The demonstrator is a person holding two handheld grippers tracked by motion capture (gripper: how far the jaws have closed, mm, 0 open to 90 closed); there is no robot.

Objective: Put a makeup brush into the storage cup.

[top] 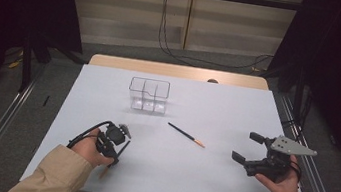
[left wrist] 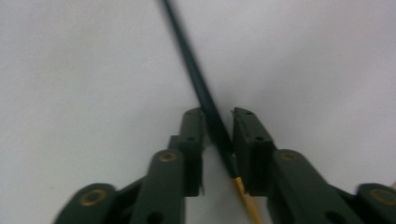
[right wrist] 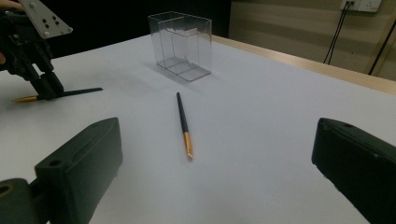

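Down at the near left of the counter (top: 226, 184), the left gripper (top: 117, 155) tilts steeply toward the white surface, the person's left hand (top: 86, 149) wrapped round its body and a tan sleeve (top: 54, 173) trailing back off the edge. Its fingers (left wrist: 191, 140) are clamped on a brush (left wrist: 205, 100): the left gripper view has the dark handle running straight between the pads, both pressed against it. That brush lies low on the counter, slim and black along most of its length, with a gold band (left wrist: 247, 200) showing close to the camera.

Over on the right, the right gripper (top: 246, 149) sits level just above the counter, the right hand (top: 284, 185) cupped under it, grey plate (top: 292, 146) on top, pointing in toward the middle. Fingers (right wrist: 79, 163) spread wide, nothing between them.

Between the two grippers lies a second brush (top: 186, 134), flat on the counter at a slant, well apart from both, black with a gold end toward the right gripper. Behind it stands a clear box (top: 148, 94), upright, split into compartments.
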